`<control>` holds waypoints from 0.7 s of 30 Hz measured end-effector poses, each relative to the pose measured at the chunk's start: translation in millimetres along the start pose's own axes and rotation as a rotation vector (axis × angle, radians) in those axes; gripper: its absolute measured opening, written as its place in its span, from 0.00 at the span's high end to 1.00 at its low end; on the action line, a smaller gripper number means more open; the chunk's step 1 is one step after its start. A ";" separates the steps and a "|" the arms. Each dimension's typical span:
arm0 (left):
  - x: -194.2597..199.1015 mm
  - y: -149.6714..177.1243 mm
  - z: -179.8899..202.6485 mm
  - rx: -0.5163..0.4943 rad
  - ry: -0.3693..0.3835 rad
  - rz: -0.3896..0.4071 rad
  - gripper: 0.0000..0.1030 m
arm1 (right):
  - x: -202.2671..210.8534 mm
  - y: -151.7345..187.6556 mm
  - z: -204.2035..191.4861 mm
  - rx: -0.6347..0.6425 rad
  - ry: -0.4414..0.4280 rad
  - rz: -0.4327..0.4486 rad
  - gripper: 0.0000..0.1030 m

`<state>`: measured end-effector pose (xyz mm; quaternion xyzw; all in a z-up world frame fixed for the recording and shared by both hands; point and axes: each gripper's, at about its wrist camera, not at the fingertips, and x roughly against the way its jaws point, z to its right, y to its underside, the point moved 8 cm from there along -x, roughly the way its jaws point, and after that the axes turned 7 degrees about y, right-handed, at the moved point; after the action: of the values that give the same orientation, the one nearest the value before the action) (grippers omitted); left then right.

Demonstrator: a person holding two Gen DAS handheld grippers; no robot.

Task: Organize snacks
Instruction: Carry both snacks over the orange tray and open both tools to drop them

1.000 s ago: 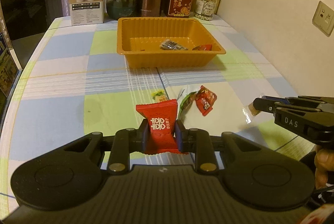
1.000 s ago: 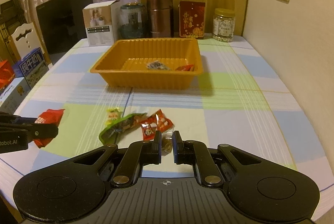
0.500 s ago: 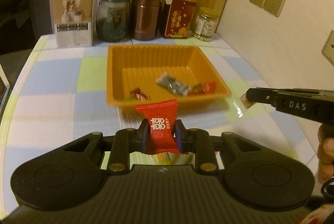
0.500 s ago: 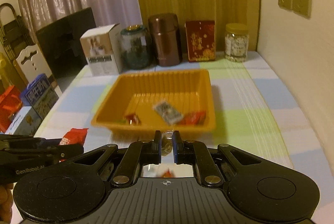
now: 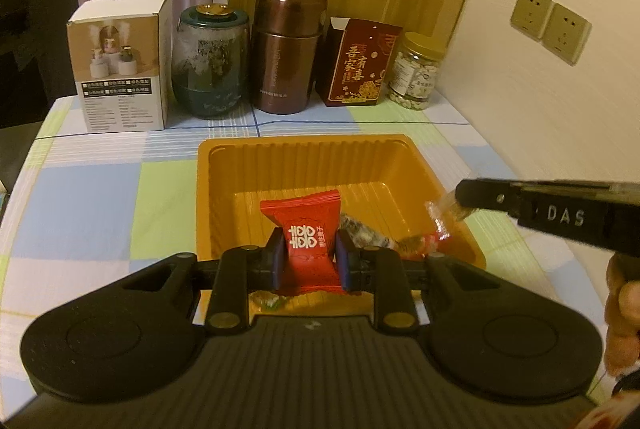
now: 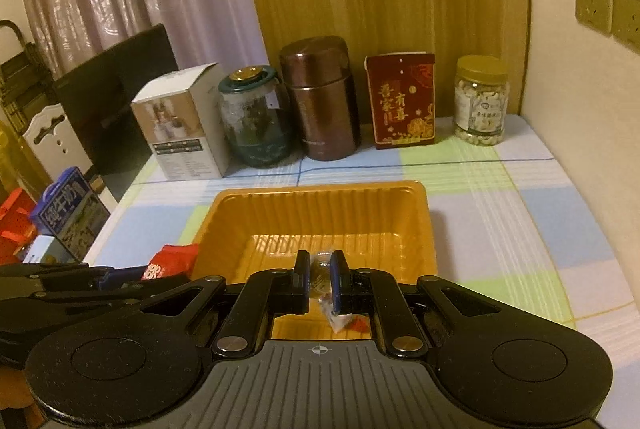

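Over the orange tray point(image 5: 304, 157), the left gripper point(image 5: 308, 261) pinches a red candy packet point(image 5: 306, 229) and the right gripper point(image 6: 320, 277), nearly closed, pinches a clear-wrapped sweet point(image 6: 320, 267); release both low, near the centre.

A red packet point(image 5: 307, 229) with white characters stood upright, pinched above the orange tray point(image 5: 224, 189), and a clear-wrapped candy point(image 6: 320, 269) hung over wrapped snacks point(image 5: 366, 235) inside.

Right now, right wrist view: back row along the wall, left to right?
White box → green glass jar → brown metal canister → red printed box → clear jar with yellow lid.
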<state>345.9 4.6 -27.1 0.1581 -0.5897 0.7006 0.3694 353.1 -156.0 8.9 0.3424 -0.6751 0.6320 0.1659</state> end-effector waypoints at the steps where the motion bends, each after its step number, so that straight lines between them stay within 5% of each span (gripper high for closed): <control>1: -3.0 -1.5 -0.4 -0.001 0.001 -0.001 0.78 | -4.6 -0.8 0.5 -0.004 0.001 -0.005 0.90; 4: -16.5 -5.0 -3.3 0.004 -0.004 -0.004 0.76 | -15.1 -0.6 2.9 -0.025 -0.002 -0.019 0.90; 7: -22.8 -5.7 -10.6 0.021 -0.024 0.003 0.61 | -20.2 2.3 4.4 -0.033 -0.004 -0.029 0.90; 21: -14.6 4.1 -20.8 0.010 -0.046 -0.008 0.61 | -28.8 9.0 9.1 -0.051 -0.010 -0.052 0.90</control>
<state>357.4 19.3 -44.9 0.1784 -0.5937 0.6983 0.3577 369.5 -157.8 -18.0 0.3586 -0.6827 0.6083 0.1878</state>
